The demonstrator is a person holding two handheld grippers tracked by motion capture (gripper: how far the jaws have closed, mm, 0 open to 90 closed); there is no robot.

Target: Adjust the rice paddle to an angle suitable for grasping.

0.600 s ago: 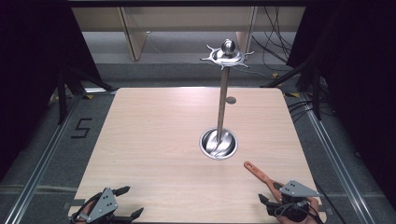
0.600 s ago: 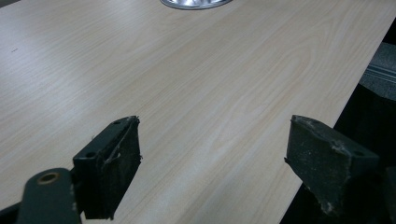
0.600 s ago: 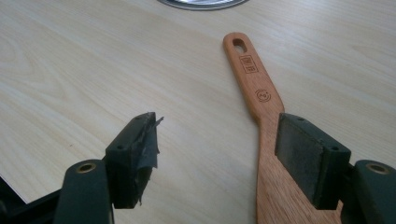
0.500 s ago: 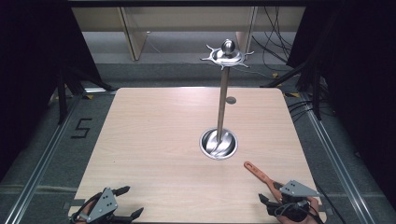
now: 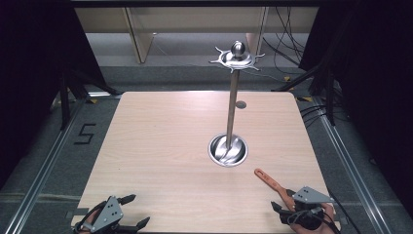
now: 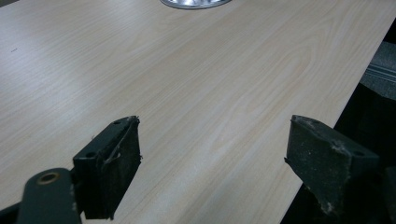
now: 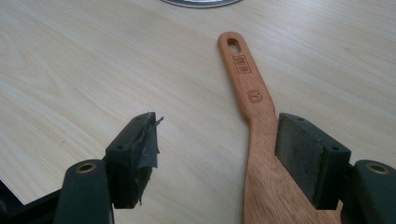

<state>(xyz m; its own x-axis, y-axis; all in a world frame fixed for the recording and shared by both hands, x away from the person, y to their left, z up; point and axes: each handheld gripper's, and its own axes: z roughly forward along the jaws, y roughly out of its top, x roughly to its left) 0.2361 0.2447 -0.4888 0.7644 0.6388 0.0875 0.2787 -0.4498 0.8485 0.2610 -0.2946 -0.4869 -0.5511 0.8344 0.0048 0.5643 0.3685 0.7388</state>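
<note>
One flat reddish-brown wooden spatula [image 7: 254, 116] lies on the pale wood-grain surface [image 5: 160, 146] at its near right corner, its narrow handle pointing far and slightly left toward the stand. The handle ends in a rounded tip with an oval hanging hole, carries two small burnt-in marks too fine to read, and widens toward the near end into the blade. That blade is cut off at the bottom of the right gripper view and is covered by the right hand-held gripper [image 5: 287, 207] in the high view, so its shape cannot be made out. The right hand-held gripper stands wide open, one pad just beside the spatula's right edge, the other well apart. The left hand-held gripper [image 5: 134, 212], at the near left corner, is also open with nothing between its pads. One tall shiny metal stand [image 5: 231, 105] with a round dished base and a hooked crown rises right of centre.
</note>
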